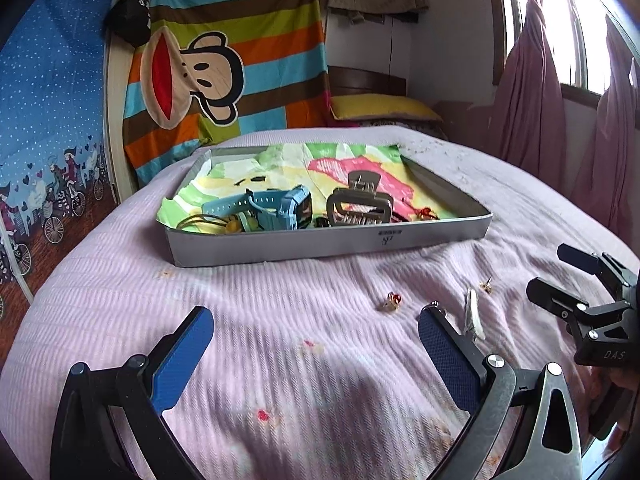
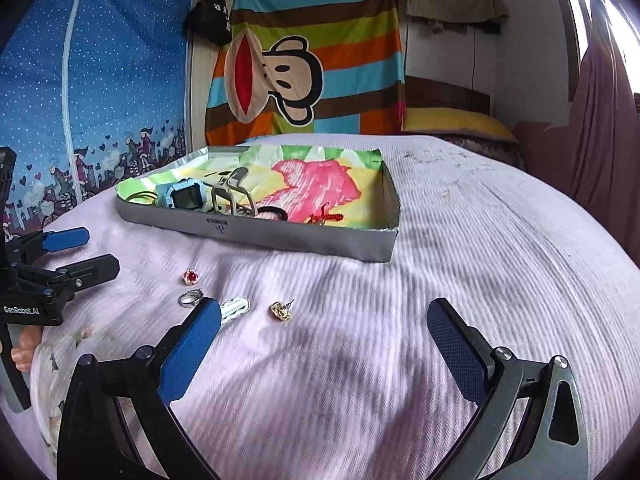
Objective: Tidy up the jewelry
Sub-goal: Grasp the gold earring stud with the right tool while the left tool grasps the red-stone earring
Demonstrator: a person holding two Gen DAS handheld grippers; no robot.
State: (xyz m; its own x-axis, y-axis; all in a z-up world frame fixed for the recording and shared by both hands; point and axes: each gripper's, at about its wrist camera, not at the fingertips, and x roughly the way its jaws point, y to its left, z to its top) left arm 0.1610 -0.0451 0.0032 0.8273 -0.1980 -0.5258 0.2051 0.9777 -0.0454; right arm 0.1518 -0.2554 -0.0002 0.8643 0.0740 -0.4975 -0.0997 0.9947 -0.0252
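Big lilac bedspread [image 2: 460, 280] fills the lower part of both views, ribbed & a bit stained. On it, toward the far side, sits the grey tray [image 1: 304, 246], lined w/ bright painted paper. Inside the tray: blue watch [image 1: 276, 206] at left, grey claw clip [image 1: 358, 206] just beside it on the right, hair ties tucked in the near-left corner, red cord piece [image 2: 326, 218] near the front wall.

Left gripper [image 1: 316, 352] hovers low over the bedspread, jaws spread wide, nothing between them. Right gripper [image 2: 324, 340] same story: jaws wide apart, empty, just above the cloth.

Loose bits lie on the bedspread in front of the tray, btwn the two grippers: white hair clip [image 2: 236, 308] right by the right gripper's left fingertip, silver ring [image 2: 190, 298] just beside that, red-stone ring [image 2: 191, 277] a little further toward the tray, gold earring [image 2: 282, 311] apart to the right. All four outside the tray.
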